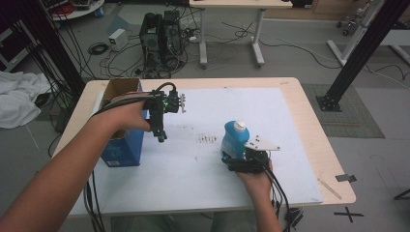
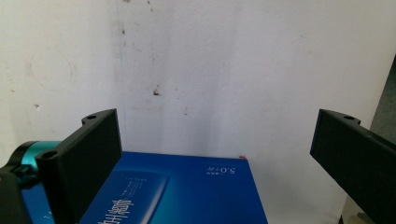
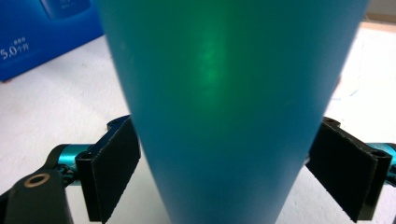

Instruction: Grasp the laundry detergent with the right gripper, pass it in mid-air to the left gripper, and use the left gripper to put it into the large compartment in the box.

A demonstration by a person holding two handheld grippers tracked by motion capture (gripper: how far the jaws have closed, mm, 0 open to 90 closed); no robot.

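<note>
A blue bottle (image 1: 234,140) with a white cap stands upright on the white mat (image 1: 251,106), right of the middle. My right gripper (image 1: 233,157) is shut on the blue bottle low on its body; in the right gripper view both pads (image 3: 116,168) press against the bottle's teal wall (image 3: 224,93). A tall blue box (image 1: 121,147) with an open top stands at the mat's left edge. My left gripper (image 1: 161,136) hangs just right of that box, pointing down, open and with nothing in it. In the left gripper view its jaws (image 2: 215,126) stand wide apart above the mat and the box's blue side (image 2: 187,191).
The wooden table's edge (image 1: 316,130) borders the mat on the right. The blue box (image 3: 42,32) appears behind the bottle in the right gripper view. A computer tower (image 1: 162,38), cables, a white desk (image 1: 232,9) and black frame posts (image 1: 362,48) stand on the floor behind the table.
</note>
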